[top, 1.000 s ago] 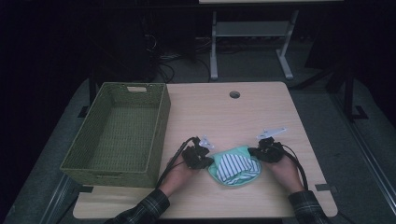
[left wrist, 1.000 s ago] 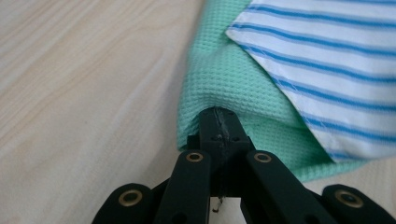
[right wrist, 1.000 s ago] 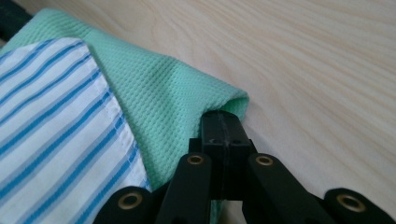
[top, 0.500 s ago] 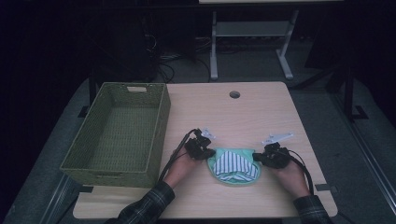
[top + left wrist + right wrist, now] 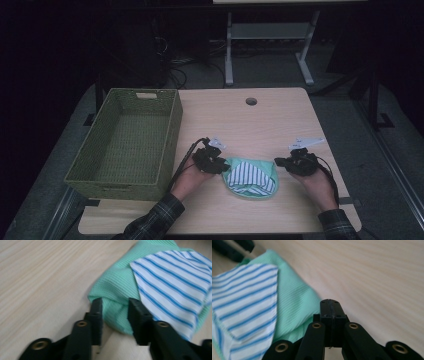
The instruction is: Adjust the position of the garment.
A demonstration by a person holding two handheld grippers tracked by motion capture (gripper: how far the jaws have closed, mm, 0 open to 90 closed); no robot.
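— Green cloth (image 5: 250, 176), striped panel uppermost: where is it logged?
— Lower centre of the frame, on the worktop (image 5: 260, 120). Left gripper (image 5: 113, 315) fingers have just been parted, a fold lying between; right gripper (image 5: 331, 312) fingers are pressed together, empty.

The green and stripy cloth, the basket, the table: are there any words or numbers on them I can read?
No words, numbers or signs can be read anywhere.
Cloth: blue stripes on white and plain green, no label showing.
Basket: woven green, no tag.
Table: bare wood grain and a round hole, no writing.
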